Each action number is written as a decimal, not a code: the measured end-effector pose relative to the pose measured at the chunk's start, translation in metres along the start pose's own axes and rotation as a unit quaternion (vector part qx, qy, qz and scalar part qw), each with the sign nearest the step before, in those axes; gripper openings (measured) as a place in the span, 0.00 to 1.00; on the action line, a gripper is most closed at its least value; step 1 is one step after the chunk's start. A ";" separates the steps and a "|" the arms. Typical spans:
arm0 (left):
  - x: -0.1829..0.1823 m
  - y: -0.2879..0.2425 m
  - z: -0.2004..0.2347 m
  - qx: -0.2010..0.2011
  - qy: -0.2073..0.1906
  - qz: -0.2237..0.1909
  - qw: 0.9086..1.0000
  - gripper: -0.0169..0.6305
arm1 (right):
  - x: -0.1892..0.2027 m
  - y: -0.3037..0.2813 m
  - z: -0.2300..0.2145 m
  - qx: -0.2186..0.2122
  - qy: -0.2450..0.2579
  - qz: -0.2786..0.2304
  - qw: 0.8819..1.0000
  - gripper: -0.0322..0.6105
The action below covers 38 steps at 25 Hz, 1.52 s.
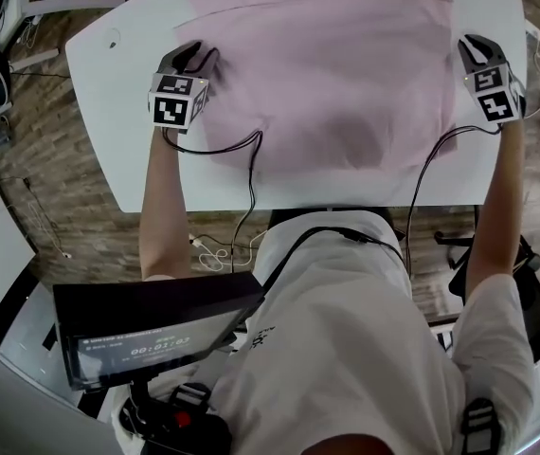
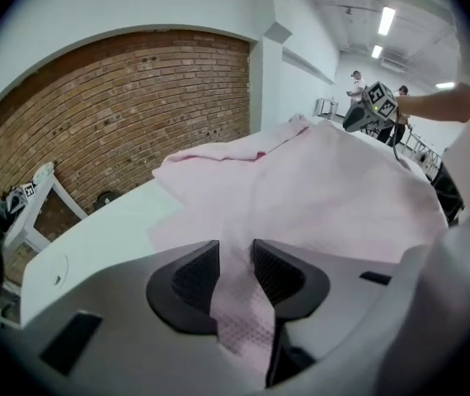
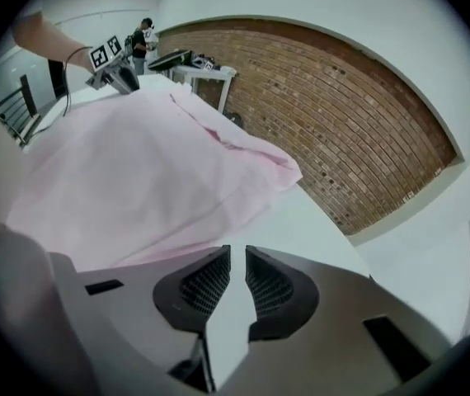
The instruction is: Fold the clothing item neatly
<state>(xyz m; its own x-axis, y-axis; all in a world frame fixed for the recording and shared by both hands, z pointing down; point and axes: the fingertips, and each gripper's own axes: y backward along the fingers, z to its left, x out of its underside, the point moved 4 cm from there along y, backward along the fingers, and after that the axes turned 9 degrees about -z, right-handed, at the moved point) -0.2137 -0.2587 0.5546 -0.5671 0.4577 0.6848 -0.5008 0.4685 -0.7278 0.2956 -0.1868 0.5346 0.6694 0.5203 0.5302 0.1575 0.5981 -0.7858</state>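
While left gripper [image 2: 234, 256] pinches pink garment [image 2: 326, 188], right gripper [image 3: 237, 262] hovers beside it.

I see bare worktop [image 1: 123, 60] left of the pink garment [image 1: 336, 74], free for passing. Black cables [image 1: 252, 164] trail across the near edge, in my way.

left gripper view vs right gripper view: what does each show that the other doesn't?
Left gripper view only: the left gripper has a fold of the pink garment pinched between its jaws. Right gripper view only: the right gripper has a narrow gap between its jaws, with just the white table showing through it and no cloth. Both: the garment spread on the table, the brick wall, and the opposite gripper at the garment's far side.
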 end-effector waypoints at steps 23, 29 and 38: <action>-0.026 0.053 -0.074 0.073 -0.014 -0.089 0.993 0.22 | -0.026 0.060 0.122 -0.102 -0.024 -0.064 0.992 0.15; 0.011 0.045 -0.131 0.121 -0.057 -0.057 0.989 0.12 | -0.015 0.061 0.165 -0.114 -0.011 -0.028 0.993 0.15; 0.055 0.033 -0.131 0.111 -0.052 -0.034 0.992 0.12 | 0.038 0.064 0.149 -0.032 -0.061 0.036 0.997 0.15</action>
<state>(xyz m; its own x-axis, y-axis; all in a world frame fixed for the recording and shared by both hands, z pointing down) -0.1755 -0.1188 0.5726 -0.5853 0.3443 0.7341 -0.6657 0.3128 -0.6775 0.2233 -0.0380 0.5516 0.5881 0.6333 0.5030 0.1602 0.5184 -0.8400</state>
